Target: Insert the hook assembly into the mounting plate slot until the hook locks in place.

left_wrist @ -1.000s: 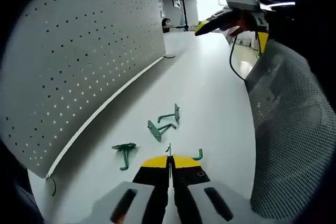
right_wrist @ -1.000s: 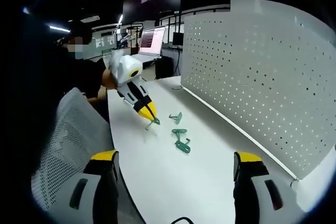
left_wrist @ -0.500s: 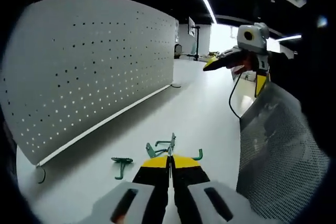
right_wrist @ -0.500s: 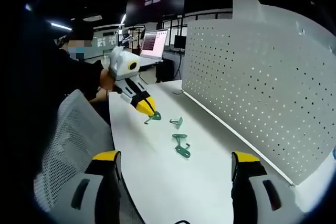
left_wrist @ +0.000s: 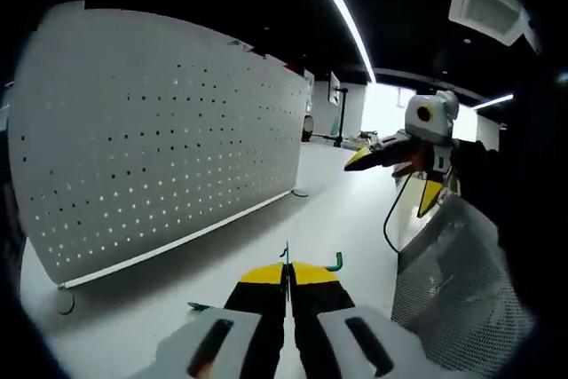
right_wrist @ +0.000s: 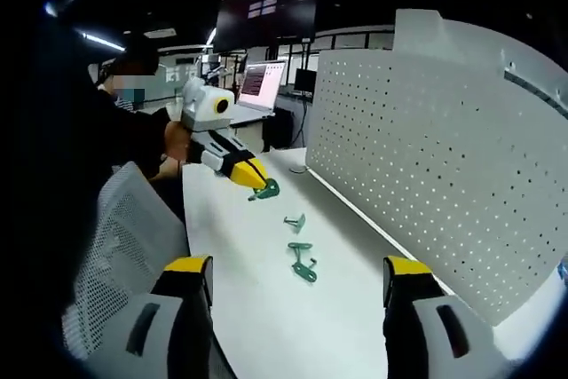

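Your left gripper [left_wrist: 287, 274] has 2 jaws with yellow tips and black bodies. Lower down, each jaw sits on a light grey block with a long dark slot in it. There is a small round screw on the black part of one jaw. In the right gripper view, the same tool [right_wrist: 256, 181] has a white and grey box on top.

Your right gripper [right_wrist: 297, 272] has the same yellow tips, black sides and grey blocks with slots. In the left gripper view [left_wrist: 390, 158], a thin black cable hangs from it in a loop.

You wear a dark sleeve [right_wrist: 124, 144].
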### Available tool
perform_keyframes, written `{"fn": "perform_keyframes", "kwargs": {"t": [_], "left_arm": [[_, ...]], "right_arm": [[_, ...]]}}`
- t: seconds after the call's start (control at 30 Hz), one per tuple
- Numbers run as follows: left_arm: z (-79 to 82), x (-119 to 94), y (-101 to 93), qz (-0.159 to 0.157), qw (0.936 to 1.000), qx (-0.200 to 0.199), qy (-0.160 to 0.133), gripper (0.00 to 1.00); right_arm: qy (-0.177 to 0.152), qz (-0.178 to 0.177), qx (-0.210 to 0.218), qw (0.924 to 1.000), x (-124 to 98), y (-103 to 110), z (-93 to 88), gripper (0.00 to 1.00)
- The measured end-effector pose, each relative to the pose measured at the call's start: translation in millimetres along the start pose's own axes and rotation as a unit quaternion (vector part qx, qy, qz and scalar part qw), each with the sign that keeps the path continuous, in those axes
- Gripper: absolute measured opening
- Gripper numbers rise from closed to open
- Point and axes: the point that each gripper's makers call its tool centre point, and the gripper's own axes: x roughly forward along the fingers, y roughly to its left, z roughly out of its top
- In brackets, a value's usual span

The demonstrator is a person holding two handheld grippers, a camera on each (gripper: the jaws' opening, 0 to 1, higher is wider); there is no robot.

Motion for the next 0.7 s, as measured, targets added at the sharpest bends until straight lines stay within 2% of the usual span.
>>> {"fn": "perform_keyframes", "kwargs": {"t": [0.3, 0.4, 0.5, 0.7], "left_arm": [[46.4, 4, -10.8, 0.018, 0.998, 0.031, -0.053, 0.01], [60.8, 5, -14.7, 0.027, 0.9963, 0.044, -0.069, 0.01], [70.8, 6, -16.6, 0.036, 0.9947, 0.054, -0.08, 0.01], [86.3, 7, -21.8, 0.048, 0.9915, 0.074, -0.096, 0.01]], "right_arm": [[-0.023, -0.013, 0.004, 0.9997, -4, -3, 17.7, 0.65], [-0.039, -0.02, -0.004, 0.999, -6, -4, 29.0, 0.62], [-0.052, -0.023, -0.006, 0.9984, -8, -3, 37.3, 0.59], [-0.1, -0.03, 0.024, 0.9942, -12, -5, 60.6, 0.5]]}}
